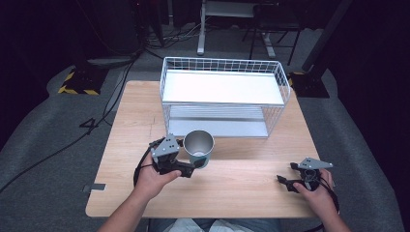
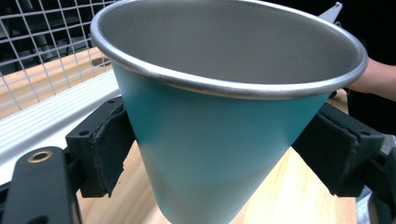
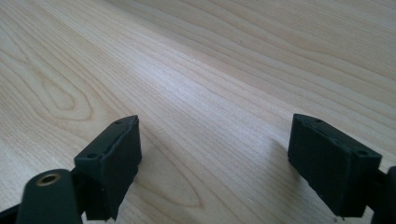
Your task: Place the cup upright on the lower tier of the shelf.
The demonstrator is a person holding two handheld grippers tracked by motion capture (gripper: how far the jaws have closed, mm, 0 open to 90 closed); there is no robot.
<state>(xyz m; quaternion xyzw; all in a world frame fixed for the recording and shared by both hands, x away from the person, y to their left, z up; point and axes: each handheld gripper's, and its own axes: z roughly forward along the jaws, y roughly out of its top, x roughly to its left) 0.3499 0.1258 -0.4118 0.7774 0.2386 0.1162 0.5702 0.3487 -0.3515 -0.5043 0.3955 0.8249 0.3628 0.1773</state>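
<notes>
A teal metal cup (image 1: 198, 146) with a bare steel rim and inside is lifted off the wooden table (image 1: 145, 125), just in front of the wire rack. My left gripper (image 1: 196, 166) is shut on its lower body; in the left gripper view both black pads (image 2: 109, 149) press the cup (image 2: 215, 154) from either side. My right gripper (image 1: 285, 182) rests low at the table's front right, its jaws standing wide apart over bare wood (image 3: 201, 116) with nothing between them.
A white wire rack (image 1: 223, 94) with two shelves stands at the back middle of the table. Dark floor, cables and chair legs lie beyond the far edge.
</notes>
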